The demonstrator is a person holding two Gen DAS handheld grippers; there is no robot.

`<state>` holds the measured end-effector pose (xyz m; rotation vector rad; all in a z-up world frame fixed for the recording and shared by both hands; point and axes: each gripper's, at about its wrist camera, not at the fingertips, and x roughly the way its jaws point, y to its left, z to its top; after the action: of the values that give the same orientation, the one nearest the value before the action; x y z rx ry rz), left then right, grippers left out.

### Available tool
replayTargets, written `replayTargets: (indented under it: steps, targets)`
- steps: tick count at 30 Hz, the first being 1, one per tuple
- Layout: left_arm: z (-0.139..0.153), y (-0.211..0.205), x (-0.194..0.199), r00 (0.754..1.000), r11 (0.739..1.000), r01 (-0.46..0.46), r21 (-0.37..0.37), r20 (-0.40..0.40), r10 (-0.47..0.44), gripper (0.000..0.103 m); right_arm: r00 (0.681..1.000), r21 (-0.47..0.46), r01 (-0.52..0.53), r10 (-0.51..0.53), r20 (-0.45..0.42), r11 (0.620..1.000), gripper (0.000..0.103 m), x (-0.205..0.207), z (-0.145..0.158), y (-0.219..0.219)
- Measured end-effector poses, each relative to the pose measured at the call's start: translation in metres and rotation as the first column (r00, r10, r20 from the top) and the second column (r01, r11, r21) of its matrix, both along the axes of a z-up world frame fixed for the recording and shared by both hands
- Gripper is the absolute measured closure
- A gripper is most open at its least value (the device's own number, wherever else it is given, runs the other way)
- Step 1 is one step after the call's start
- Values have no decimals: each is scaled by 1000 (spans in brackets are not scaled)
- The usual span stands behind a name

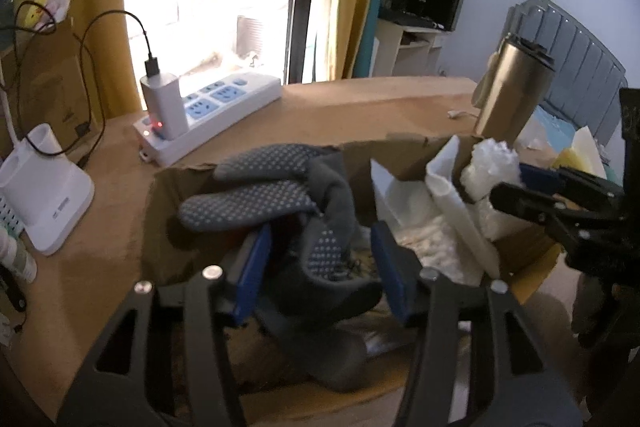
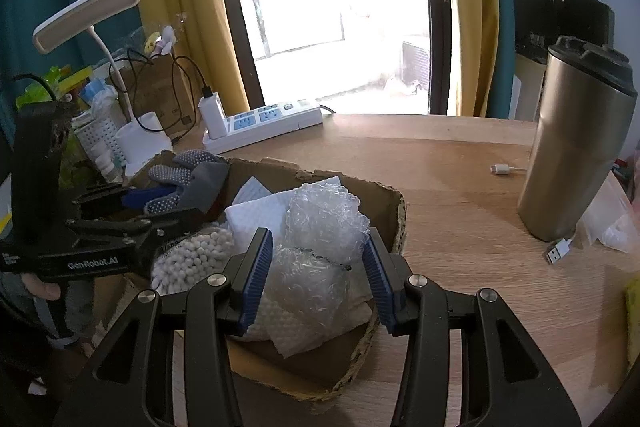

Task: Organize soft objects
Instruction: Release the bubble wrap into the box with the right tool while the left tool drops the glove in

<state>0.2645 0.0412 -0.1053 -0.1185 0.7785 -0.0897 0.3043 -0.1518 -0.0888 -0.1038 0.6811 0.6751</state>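
On the wooden worktop [image 2: 460,195] stands a torn cardboard box [image 2: 384,199], and the soft things lie inside it. At its left end the left hand-held gripper [image 1: 320,267] has its blue pads on either side of a grey glove [image 1: 280,187] dotted with pale grip bumps; the glove's fingers droop over the box edge while its cuff hangs between the pads, which stand apart and seem only loosely against the fabric, so whether they pinch it I cannot tell. From the right wrist view the same glove [image 2: 188,179] shows beside that gripper's black body [image 2: 132,223].

Near the middle of the box the right hand-held gripper [image 2: 318,283] is spread wide, its pads flanking a crumpled wad of clear bubble wrap [image 2: 324,223] without pressing it. Under and behind the wrap lie white foam sheets [image 2: 256,207], and to their left a clear bag of small white beads [image 2: 196,259].

Well apart on the right stands a steel travel tumbler [image 2: 576,147], upright, with a USB cable plug [image 2: 558,251] just beside its base. Behind the box lies a white power strip [image 2: 272,123] with a charger [image 2: 212,115] plugged in, near a white desk lamp [image 2: 86,13].
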Motion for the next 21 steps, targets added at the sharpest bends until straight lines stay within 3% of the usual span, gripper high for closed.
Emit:
replayTargets:
  steps: [6,9,21]
  targets:
    - [7,3,-10,1000,1000,5,-2,10,-5,48,1000,-21,17,-17,-4,1000,52,-3,0,3]
    - [12,5,-17,1000,1000,4,-9,22,-3,48,1000,-30,28,-28,-2,999,43,-5,2,4]
    - [41,2,-52,993,999,20,-42,114,-15,41,999,-54,23,-22,33,998,41,-31,16,8]
